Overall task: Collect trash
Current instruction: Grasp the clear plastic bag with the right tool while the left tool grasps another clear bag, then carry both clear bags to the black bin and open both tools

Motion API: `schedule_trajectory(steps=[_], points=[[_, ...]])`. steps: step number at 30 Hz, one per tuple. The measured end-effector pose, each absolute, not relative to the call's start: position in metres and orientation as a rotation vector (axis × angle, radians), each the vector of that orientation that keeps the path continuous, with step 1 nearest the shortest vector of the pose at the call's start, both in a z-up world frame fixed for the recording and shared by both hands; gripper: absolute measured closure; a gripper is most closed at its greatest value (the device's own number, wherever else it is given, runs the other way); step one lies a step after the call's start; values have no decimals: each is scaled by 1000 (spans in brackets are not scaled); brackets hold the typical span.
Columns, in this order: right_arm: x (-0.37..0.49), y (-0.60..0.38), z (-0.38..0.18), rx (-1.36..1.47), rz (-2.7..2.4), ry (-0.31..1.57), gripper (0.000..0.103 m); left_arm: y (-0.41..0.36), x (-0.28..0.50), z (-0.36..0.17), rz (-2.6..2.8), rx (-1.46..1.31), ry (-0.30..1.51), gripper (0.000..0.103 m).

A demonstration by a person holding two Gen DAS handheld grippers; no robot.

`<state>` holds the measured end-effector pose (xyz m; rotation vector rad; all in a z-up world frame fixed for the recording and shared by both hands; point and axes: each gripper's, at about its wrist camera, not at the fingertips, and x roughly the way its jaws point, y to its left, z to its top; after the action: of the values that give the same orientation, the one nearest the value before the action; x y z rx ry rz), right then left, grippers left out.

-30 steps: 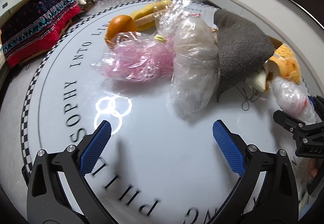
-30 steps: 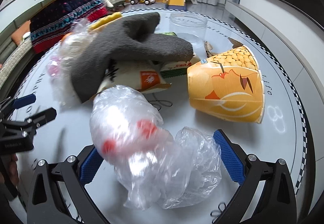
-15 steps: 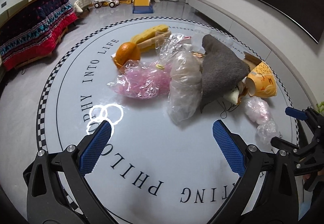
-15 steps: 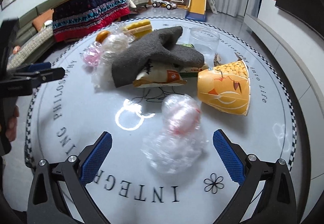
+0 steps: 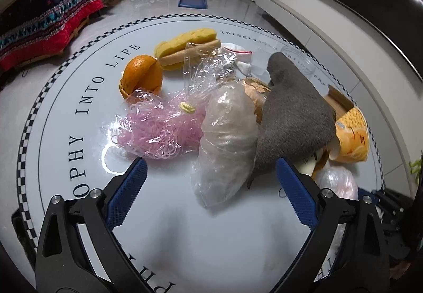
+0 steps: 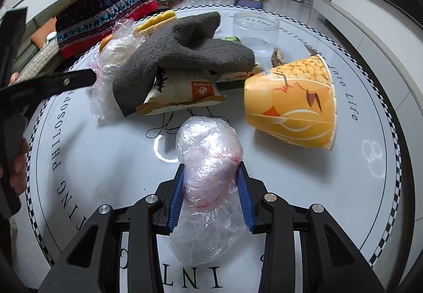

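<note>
The right gripper is closing on a crumpled clear plastic bag that lies near the front edge of the round table, and its 2 blue fingers already press the bag's sides, so the grip looks taken but soft. To do this step well, the squeeze should go on until the loose film bunches firmly, since thin plastic can slip out when lifted; the lift should then go straight up, clear of the yellow paper cup lying on its side just beside the bag toward the right edge. The bag is see-through and wrinkled, with pinkish-white stuffing and small red marks showing inside; its loose tail spills toward the camera under the fingers. The left gripper hangs above the middle of the table with its jaws closing yet far apart and nothing between them; just ahead of it lies a second clear bag, resting against a gray cloth and a clear bag of pink shredded strips. Beyond, toward the far edge, sit an orange and a yellow sponge. A snack packet lies under the cloth, and a clear plastic jar stands near the far edge.
</note>
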<state>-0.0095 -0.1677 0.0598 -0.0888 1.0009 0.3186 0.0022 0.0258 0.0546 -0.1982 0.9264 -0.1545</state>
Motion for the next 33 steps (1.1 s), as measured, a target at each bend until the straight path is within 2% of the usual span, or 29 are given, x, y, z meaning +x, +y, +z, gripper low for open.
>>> schedule_trajectory(steps=[1, 2, 3, 13, 14, 15, 22, 33], points=[[-10, -170, 59, -81, 322, 1001, 64, 29, 9, 52, -153, -238, 941, 26], [-11, -171, 59, -76, 323, 1001, 64, 30, 14, 50, -153, -267, 957, 39], [-9, -171, 59, -73, 325, 1003, 64, 31, 19, 48, -156, -293, 974, 45], [-10, -167, 59, -68, 354, 1001, 64, 2, 52, 39, -184, -275, 1028, 45], [-11, -166, 60, -64, 359, 998, 64, 0, 54, 38, -183, -270, 1030, 49], [-12, -166, 62, -62, 361, 996, 64, -2, 54, 38, -185, -266, 1031, 62], [-30, -162, 81, -66, 368, 972, 64, 21, 21, 62, -182, -276, 970, 63], [-68, -103, 105, -104, 447, 948, 64, 106, -78, 81, -103, -319, 877, 63]])
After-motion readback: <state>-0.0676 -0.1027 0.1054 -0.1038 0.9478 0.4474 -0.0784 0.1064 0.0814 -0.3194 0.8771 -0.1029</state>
